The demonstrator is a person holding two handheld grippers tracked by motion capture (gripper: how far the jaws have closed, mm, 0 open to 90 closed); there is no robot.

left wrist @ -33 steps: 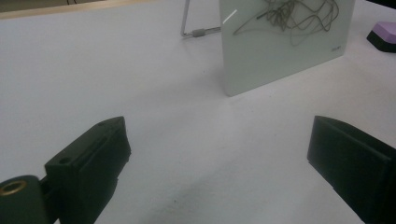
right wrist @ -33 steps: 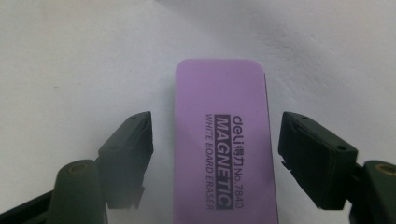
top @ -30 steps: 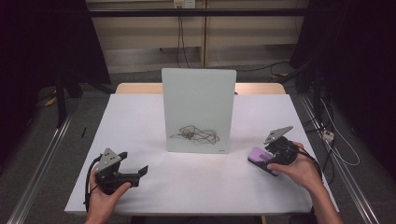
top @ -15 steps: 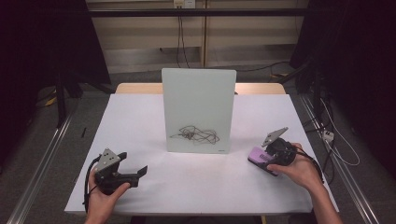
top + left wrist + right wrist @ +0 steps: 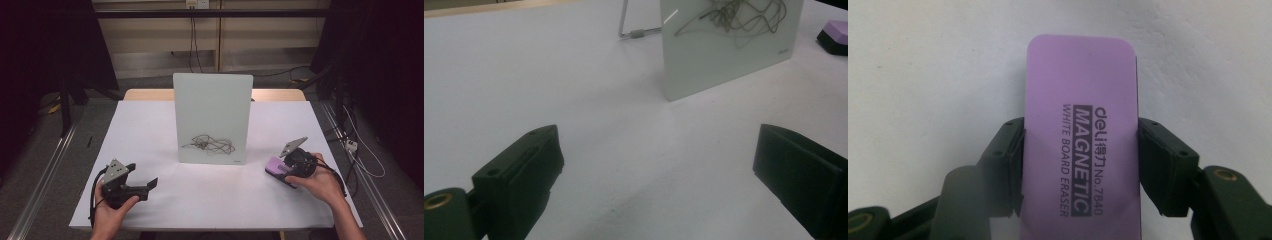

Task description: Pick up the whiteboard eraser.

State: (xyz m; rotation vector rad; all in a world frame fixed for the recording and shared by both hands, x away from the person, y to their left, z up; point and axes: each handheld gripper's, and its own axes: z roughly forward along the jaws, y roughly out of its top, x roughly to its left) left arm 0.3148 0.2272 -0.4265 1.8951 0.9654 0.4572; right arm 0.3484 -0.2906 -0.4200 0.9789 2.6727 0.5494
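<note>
One eraser (image 5: 1082, 150), bottom end cut off.

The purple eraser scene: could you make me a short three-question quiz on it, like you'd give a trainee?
1. True or false: the right gripper has its fingers pressed on the purple eraser.
2. What marks the whiteboard: A) a printed grid, B) a dark scribble, C) nothing?
3. How does the left gripper stand: open or shut?

Key:
1. True; its fingers have just closed on the eraser's long sides.
2. B, low on the board.
3. Open, with nothing between its fingers over the table.
</note>
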